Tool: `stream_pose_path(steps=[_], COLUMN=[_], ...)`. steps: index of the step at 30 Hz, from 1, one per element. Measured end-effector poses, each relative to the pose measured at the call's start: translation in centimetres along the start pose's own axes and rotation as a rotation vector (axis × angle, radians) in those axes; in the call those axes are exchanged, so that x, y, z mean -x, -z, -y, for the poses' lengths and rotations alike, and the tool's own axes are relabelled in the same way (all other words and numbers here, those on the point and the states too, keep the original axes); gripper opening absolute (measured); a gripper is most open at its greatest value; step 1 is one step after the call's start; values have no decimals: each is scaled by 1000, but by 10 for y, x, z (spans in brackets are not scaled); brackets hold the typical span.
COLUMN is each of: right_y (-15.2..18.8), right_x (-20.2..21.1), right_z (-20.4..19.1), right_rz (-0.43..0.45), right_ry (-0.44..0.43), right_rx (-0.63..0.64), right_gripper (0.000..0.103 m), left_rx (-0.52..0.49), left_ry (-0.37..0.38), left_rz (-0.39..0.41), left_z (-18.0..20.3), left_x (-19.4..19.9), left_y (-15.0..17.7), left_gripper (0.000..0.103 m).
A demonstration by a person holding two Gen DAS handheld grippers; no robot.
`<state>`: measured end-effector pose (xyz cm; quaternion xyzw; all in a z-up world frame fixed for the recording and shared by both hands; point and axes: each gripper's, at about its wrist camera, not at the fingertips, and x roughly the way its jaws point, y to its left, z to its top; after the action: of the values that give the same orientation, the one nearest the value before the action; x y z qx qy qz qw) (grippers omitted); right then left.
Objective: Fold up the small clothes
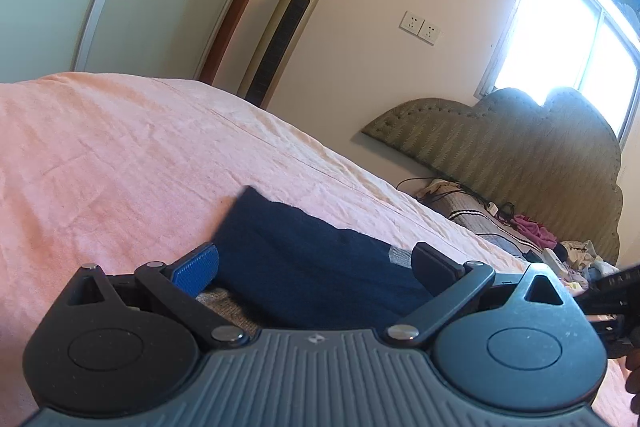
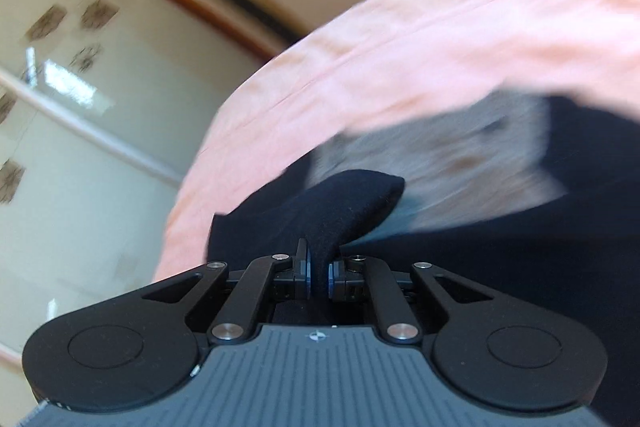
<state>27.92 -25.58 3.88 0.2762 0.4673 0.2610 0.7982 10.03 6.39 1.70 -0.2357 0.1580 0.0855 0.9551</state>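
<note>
- The navy garment lies on the pink bed sheet, dark cloth with a grey panel showing at its lower edge. In the left wrist view it runs from the centre of the frame toward 4 o'clock.
- In the right wrist view a fold of the same navy cloth stands up in a hump at the centre, with a grey patch beyond it toward 1 o'clock. That view is smeared, so the patch's detail is hard to read.
- The right tool is clenched on that raised fold; the blue pads sit tight either side of the cloth. A pinch so close to the edge looks thin to me, so a slow carry would keep it from slipping.
- The left tool stands released, jaws wide, the blue pad at 9 o'clock of the garment and the other finger at 3 o'clock. The cloth lies between them, but I see no pressing.
- To fold well, I would have the left tool pin or pinch the near edge while the right carries its fold across, then lay edge on edge.
- Farther off, a gold tower fan stands at 12 o'clock and a padded headboard at 2 o'clock, with loose clothes below it.
</note>
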Motion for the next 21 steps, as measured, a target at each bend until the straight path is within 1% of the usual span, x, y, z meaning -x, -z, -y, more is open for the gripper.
stream_pose_path(steps=[2,4,7,9,10,11,12,13,14,15,16,17,18,19,20,21], right_y=[-4,-2,10,16,16,16,15,18,23,28,32,34,35,36,38,42], right_x=[21,37,43,39,36,39,43,55,63,67,62,53,41,26,13,1], right_z=[30,56,75,76,76,76,71,63,52,39,30,22,15,9,5,4], right_rz=[19,35,30,35,45,66,128,211,288,341,337,307,270,231,210,202], right_ry=[65,108,105,106,102,98,118,162,198,214,211,219,238,270,309,361], right_rx=[-41,-88,-120,-121,-139,-160,-171,-142,-83,-16,45,89,136,197,251,303], right_gripper=[15,14,14,16,18,25,39,47,56,61,63,67,68,69,70,74], left_rx=[-3,-6,-17,-27,-36,-46,-59,-88,-120,-151,-195,-244,-291,-349,-396,-442], left_ry=[2,2,-2,-9,-6,2,9,13,15,26,48,63,69,67,49,21], left_rz=[-7,-11,-19,-28,-47,-78,-111,-148,-164,-167,-169,-184,-206,-236,-268,-317], left_z=[1,2,4,6,7,8,10,15,22,30,42,53,63,74,81,85], left_x=[-1,-2,-2,-4,-6,-9,-11,-15,-17,-20,-25,-34,-44,-58,-71,-85], left_y=[0,0,2,2,2,0,-2,-3,-5,-6,-7,-8,-9,-8,-7,-4], left_gripper=[103,103,103,103,103,103,103,103,103,103,103,103,103,103,103,103])
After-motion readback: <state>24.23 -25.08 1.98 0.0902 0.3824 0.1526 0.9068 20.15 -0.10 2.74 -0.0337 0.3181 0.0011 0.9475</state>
